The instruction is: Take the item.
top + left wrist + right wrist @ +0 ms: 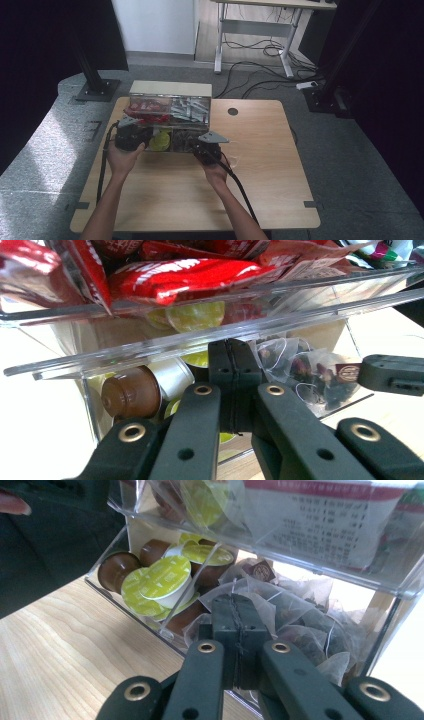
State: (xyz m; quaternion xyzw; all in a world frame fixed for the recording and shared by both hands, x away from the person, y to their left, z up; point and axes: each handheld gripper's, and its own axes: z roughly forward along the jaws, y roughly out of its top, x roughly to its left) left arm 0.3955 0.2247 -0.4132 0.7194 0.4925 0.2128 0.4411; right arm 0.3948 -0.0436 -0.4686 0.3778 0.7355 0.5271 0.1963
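At organizer [170, 100] front edge | left gripper [234, 352] fingers together | right gripper [235, 607] likewise

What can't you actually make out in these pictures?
- High view: clear organizer contents too small to identify; hands cover both grippers.
- Left gripper view: whether the left gripper pinches anything; its shut fingers hide it.
- Right gripper view: tea bags partly behind the right gripper.

Reaching forward with both forearms from the near edge, converging slightly. Gripping the left tongs [131, 134] in the left hand [121, 156], jaws pressed together. Holding the right tongs [207, 145] in the right hand [216, 170], jaws likewise closed flat, cable trailing back along the forearm.
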